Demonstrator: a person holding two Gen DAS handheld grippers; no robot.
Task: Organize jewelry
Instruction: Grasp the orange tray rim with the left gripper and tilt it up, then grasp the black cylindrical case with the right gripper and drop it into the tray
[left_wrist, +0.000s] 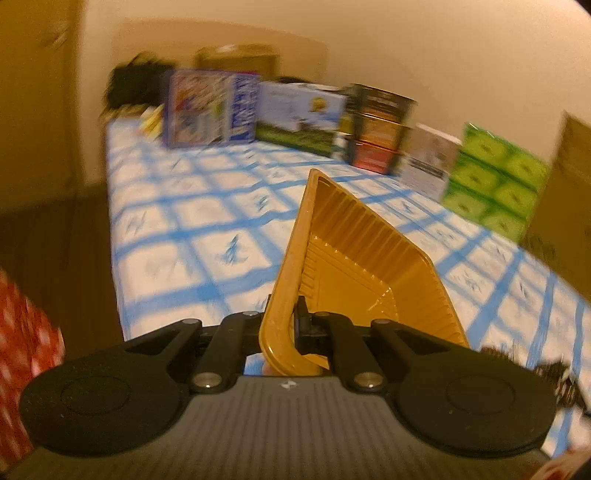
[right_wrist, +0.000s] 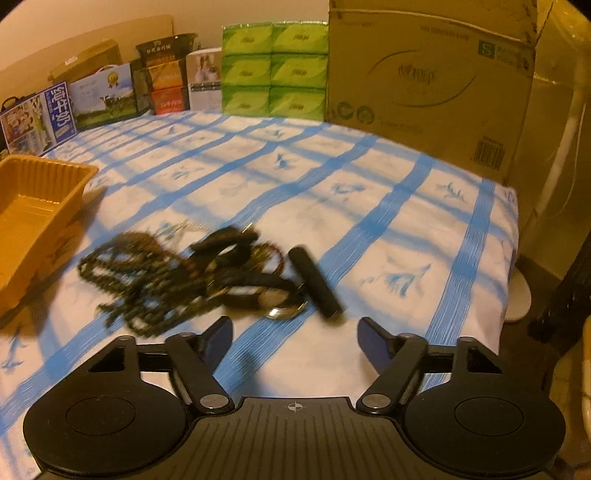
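My left gripper (left_wrist: 291, 325) is shut on the rim of a yellow plastic tray (left_wrist: 354, 266) and holds it tilted above the table; the tray is empty. The tray also shows at the left edge of the right wrist view (right_wrist: 33, 206). A tangled pile of jewelry (right_wrist: 177, 277), with dark beaded necklaces, black bands and a metal ring, lies on the blue-checked tablecloth (right_wrist: 369, 206). A black cylinder (right_wrist: 314, 282) lies at the pile's right. My right gripper (right_wrist: 295, 341) is open and empty, just in front of the pile.
Boxes line the back of the table: milk cartons (right_wrist: 37, 118), stacked tins (right_wrist: 162, 81), green tissue packs (right_wrist: 273, 70) and a large cardboard box (right_wrist: 428, 81). The table's right edge (right_wrist: 513, 236) drops off to the floor. A red patterned object (left_wrist: 22, 354) is at left.
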